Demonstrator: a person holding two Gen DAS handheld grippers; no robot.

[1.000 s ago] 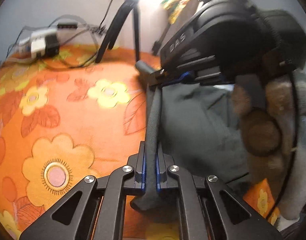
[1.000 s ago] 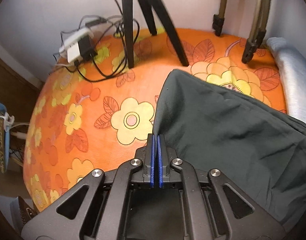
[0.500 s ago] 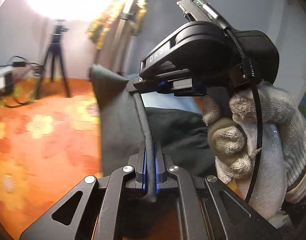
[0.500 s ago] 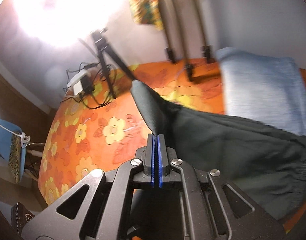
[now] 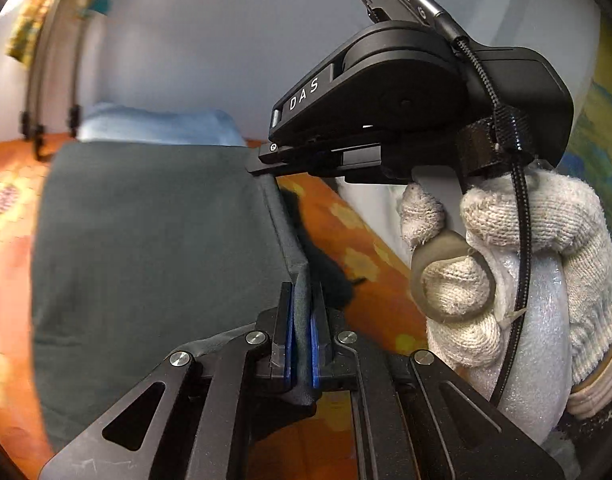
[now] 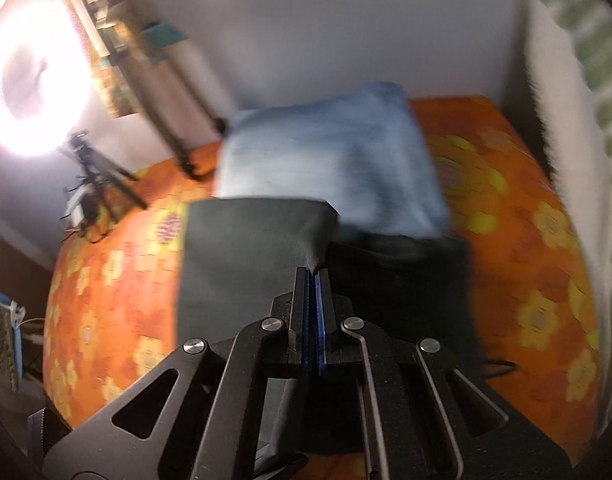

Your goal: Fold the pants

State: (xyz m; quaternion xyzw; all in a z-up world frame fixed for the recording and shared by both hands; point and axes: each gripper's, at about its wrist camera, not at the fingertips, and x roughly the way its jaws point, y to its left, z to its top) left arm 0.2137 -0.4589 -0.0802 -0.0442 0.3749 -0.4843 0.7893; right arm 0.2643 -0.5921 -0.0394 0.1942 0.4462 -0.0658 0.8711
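Pants [image 5: 153, 248], dark green, hang lifted above the orange floral bedspread [image 6: 518, 264], in front of the folded light-blue cloth [image 6: 330, 160]. Left hand-held gripper [image 5: 301, 320] is clamped on one edge of the pants; right hand-held gripper [image 6: 310, 304], held by a gloved hand [image 5: 518, 272], pinches the same edge farther along.

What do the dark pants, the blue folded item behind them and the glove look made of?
Pants: thin matte woven cloth, dark green-grey, probably cotton or a blend; it drapes smoothly from the pinched hem. Blue item: soft faded fabric, possibly denim, too blurred to be sure. Glove: coarse white knit, likely cotton; looped stitches and fuzz show.
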